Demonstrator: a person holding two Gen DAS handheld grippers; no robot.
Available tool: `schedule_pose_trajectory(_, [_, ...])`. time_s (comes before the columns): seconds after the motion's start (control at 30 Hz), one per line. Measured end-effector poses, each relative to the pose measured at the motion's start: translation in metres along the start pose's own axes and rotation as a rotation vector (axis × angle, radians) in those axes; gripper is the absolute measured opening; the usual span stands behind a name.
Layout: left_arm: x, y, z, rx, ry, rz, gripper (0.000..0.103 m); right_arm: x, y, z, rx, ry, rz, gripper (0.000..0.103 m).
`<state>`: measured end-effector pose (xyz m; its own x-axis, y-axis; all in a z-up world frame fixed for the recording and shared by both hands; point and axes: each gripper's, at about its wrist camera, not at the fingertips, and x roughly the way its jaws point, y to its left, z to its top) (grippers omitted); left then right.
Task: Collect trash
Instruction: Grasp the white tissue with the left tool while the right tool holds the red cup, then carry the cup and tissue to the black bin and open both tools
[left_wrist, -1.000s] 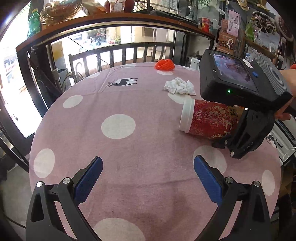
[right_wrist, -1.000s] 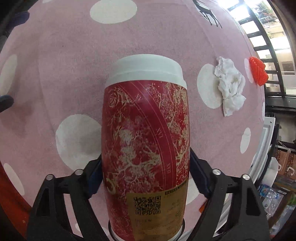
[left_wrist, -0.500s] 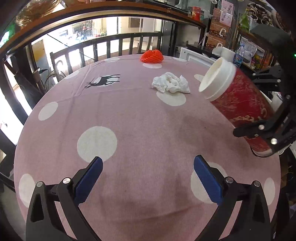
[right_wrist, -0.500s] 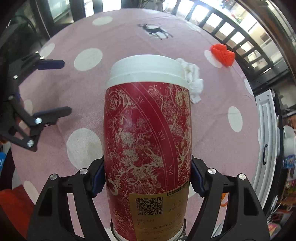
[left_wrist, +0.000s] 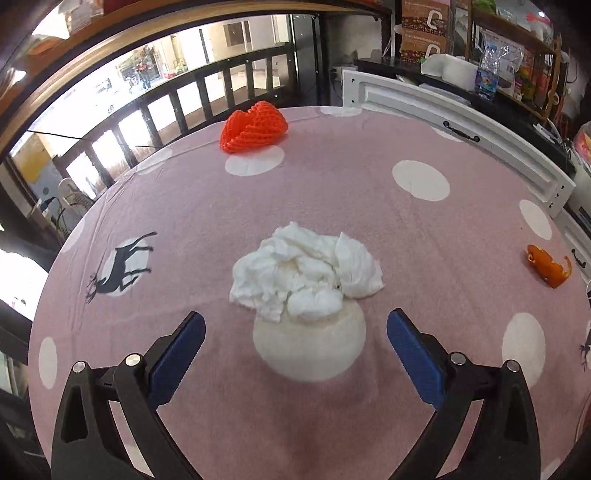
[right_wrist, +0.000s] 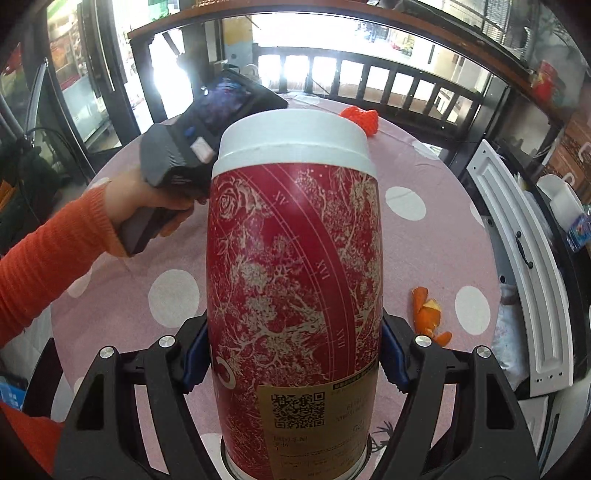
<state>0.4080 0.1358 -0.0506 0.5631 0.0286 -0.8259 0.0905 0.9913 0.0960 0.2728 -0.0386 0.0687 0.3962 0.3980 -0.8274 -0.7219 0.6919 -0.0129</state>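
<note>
Right gripper (right_wrist: 291, 363) is clamping the red paper cup (right_wrist: 293, 266); left gripper (left_wrist: 295, 345), fingers spread and empty, is hovering just short of the crumpled tissue (left_wrist: 304, 275).

Glossy paper cup (right_wrist: 291, 266), crumpled tissue (left_wrist: 303, 273), matt tablecloth (left_wrist: 332, 206)

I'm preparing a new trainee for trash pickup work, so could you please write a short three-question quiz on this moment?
1. True or false: the right gripper has its jaws closed on the red paper cup.
2. What lies just ahead of the open left gripper? A) the crumpled white tissue B) the red foam net C) the orange peel
3. Fill in: the tablecloth is pink with white ____.

Key: 1 true; 2 A; 3 dots.
</note>
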Motion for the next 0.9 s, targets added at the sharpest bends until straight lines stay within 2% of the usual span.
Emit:
schedule_pose_trajectory(0.1, [0.019, -0.002, 0.013, 0.005, 0.028, 0.014, 0.096, -0.01, -0.008, -0.006, 0.021, -0.033, -0.008, 0.074])
schedule_pose_trajectory(0.2, [0.026, 0.003, 0.018, -0.032, 0.03, -0.022, 0.086, -0.021, -0.012, -0.014, 0.044, -0.055, -0.008, 0.074])
schedule_pose_trajectory(0.37, [0.026, 0.004, 0.02, -0.079, 0.002, -0.06, 0.053, -0.027, -0.029, -0.02, 0.106, -0.104, -0.019, 0.074])
schedule_pose_trajectory(0.43, [0.024, 0.001, 0.017, -0.074, -0.016, -0.053, 0.047, -0.028, -0.037, -0.023, 0.144, -0.122, -0.021, 0.074])
schedule_pose_trajectory(0.57, [0.01, -0.006, 0.009, -0.09, -0.053, -0.055, 0.044, -0.031, -0.056, -0.035, 0.225, -0.163, -0.03, 0.074])
schedule_pose_trajectory(0.7, [-0.02, -0.024, -0.002, -0.087, -0.106, -0.108, 0.044, -0.04, -0.078, -0.057, 0.316, -0.209, -0.024, 0.074])
schedule_pose_trajectory(0.9, [-0.073, -0.075, -0.029, -0.026, -0.186, -0.198, 0.044, -0.054, -0.115, -0.1, 0.446, -0.249, -0.071, 0.074])
